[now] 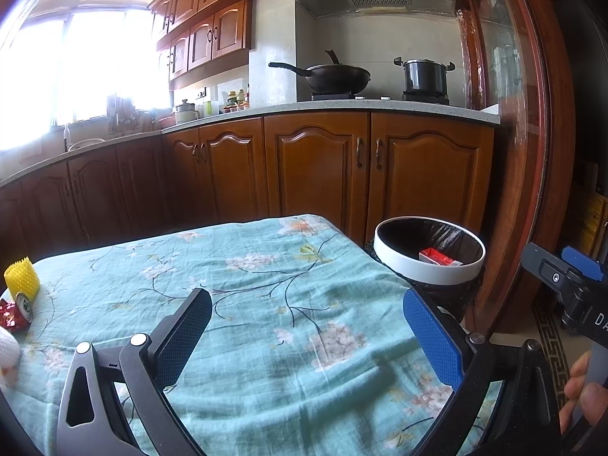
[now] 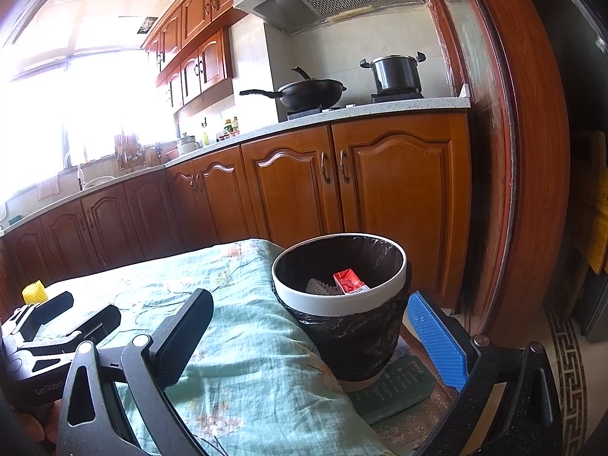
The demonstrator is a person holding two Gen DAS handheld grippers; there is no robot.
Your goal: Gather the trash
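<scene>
**Both grippers empty above the table; remaining trash at its far left corner**

The left gripper (image 1: 307, 338) and the right gripper (image 2: 311, 336) are both spread wide and hold nothing. The trash bin (image 2: 338, 300), lined with a black bag, stands beside the table's right edge and already contains a red carton (image 2: 349, 281) and a pale ridged piece. On the floral tablecloth (image 1: 266, 285), trash remains at the left: a yellow foam net sleeve (image 1: 22, 279), a can (image 1: 23, 304) lying just below it, a red foil wrapper (image 1: 11, 315) touching the can, and something white at the frame edge. The sleeve is probably light and springy, best pinched across its wall; the can is likely light but smooth, best gripped across its body; the wrapper is thin and crumpled.
</scene>
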